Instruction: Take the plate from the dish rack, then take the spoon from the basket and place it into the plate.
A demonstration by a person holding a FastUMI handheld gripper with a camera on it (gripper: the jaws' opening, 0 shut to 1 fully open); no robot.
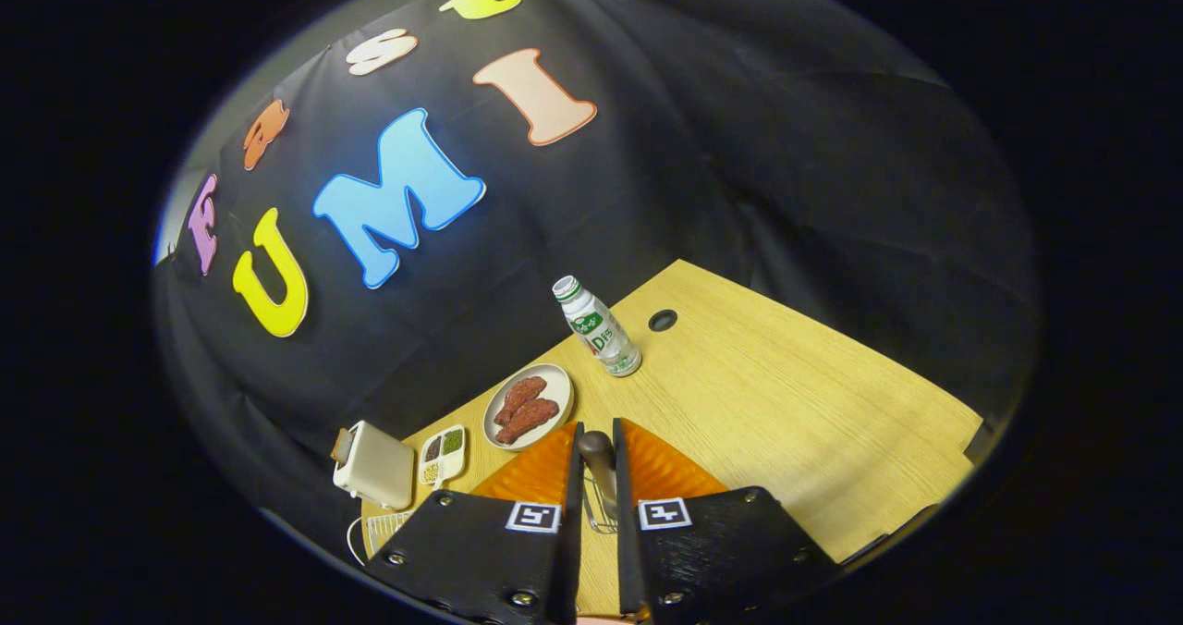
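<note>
My gripper (597, 431) is shut on the spoon (598, 463), whose dark rounded end sticks up between the fingertips. The orange ribbed plate (541, 477) lies on the wooden table right under and just ahead of the fingers, showing on both sides of them. Behind the spoon, between the fingers, a bit of thin wire basket (599, 516) shows. I cannot tell whether the spoon touches the plate.
Beyond the orange plate sit a small pale dish with reddish meat pieces (528, 406) and an upright white bottle (599, 329). A white toaster (374, 465), a compartment tray of grains (443, 454) and a white wire rack (384, 530) stand left. The table (786, 403) has a cable hole (663, 320).
</note>
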